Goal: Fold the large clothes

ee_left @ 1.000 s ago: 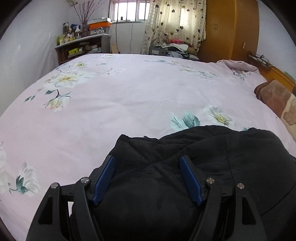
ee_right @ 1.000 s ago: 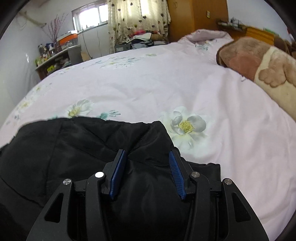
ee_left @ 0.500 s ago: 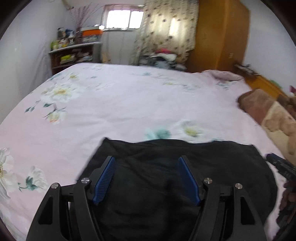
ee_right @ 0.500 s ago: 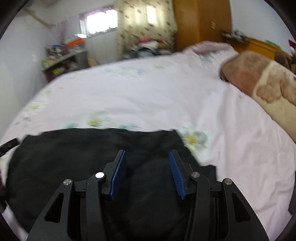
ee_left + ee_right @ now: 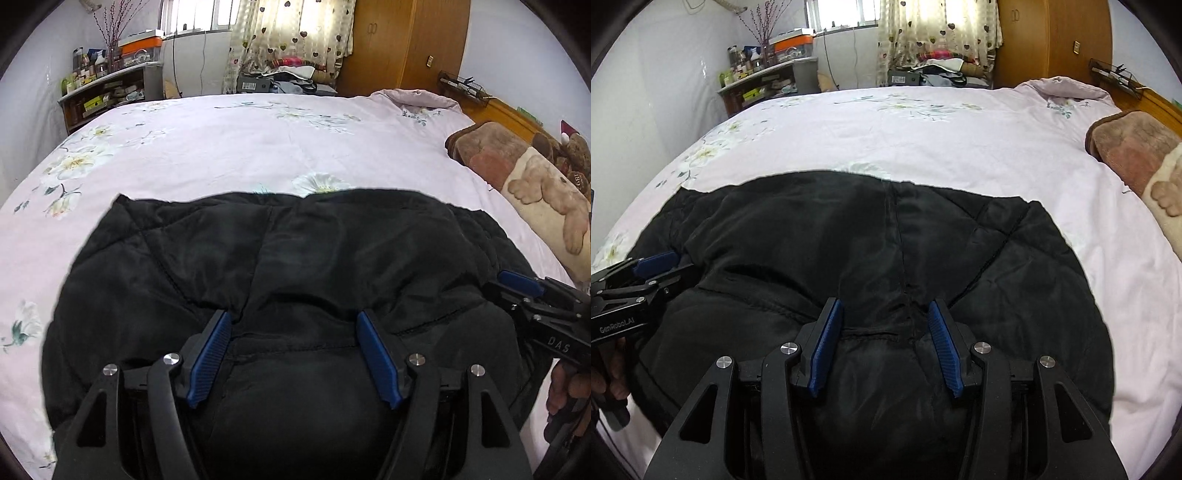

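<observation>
Nearest the left wrist camera, the left gripper (image 5: 293, 334) is seen with its blue pads (image 5: 208, 356) set wide apart, and the thick black padded jacket (image 5: 280, 258) bulges up between them. Whether the pads press on the fabric or only stand beside it cannot be told from the view. In the right wrist view, the right gripper (image 5: 882, 323) is seen in much the same way, its jaws at a middling spread with a hemmed fold of the jacket (image 5: 871, 236) filling the gap; again a firm grip cannot be confirmed.

Each tool is caught at the edge of the other's picture: the right gripper (image 5: 517, 282) is seen at the jacket's right side, held by a hand (image 5: 567, 391), and the left gripper (image 5: 655, 264) is seen at the jacket's left side, above a hand (image 5: 609, 373).

The jacket is spread across the near part of the bed (image 5: 229, 147), which is covered by a pale pink sheet printed with flowers. Farther right, a brown plush blanket (image 5: 517, 173) with a bear figure is laid along the edge. Beyond the bed, a cluttered shelf (image 5: 107, 92), a heart-patterned curtain (image 5: 291, 33) and a wooden wardrobe (image 5: 406, 44) are seen against the far wall.
</observation>
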